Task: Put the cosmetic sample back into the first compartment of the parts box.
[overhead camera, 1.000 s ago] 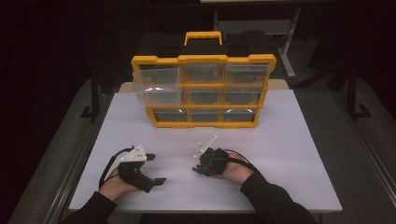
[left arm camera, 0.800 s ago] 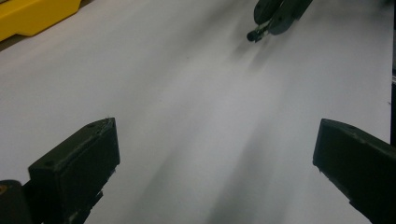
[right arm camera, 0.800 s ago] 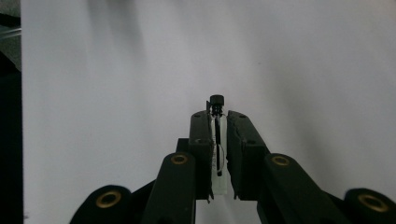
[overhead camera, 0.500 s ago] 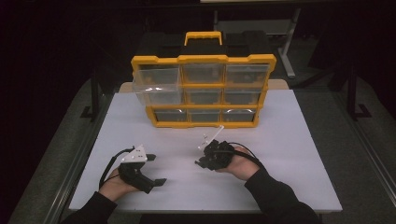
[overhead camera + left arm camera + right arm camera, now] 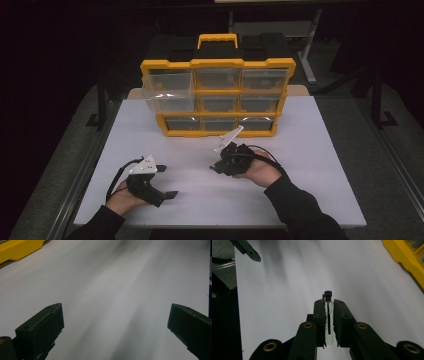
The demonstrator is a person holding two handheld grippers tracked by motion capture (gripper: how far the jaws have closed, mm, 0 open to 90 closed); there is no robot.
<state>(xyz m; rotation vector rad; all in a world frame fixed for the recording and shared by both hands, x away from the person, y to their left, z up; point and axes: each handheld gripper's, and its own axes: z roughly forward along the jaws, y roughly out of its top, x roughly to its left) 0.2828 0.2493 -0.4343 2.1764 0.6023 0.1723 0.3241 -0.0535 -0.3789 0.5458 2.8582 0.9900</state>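
Black jaws of your left gripper (image 5: 167, 182) stand wide apart over the bare white table (image 5: 320, 165), gripping nothing, and that hand rests just where it was a second ago. Your right gripper (image 5: 329, 305) is clenched on a small clear glass vial with a black cap (image 5: 328, 312), held lengthwise between the pads. That hand has lifted and moved forward toward the yellow drawer organizer (image 5: 218, 97), whose upper-left clear drawer (image 5: 167, 92) stands pulled out; likely the vial's destination.

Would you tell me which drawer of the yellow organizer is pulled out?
The top-left drawer: it juts out past the organizer frame's left edge, while the others sit flush.
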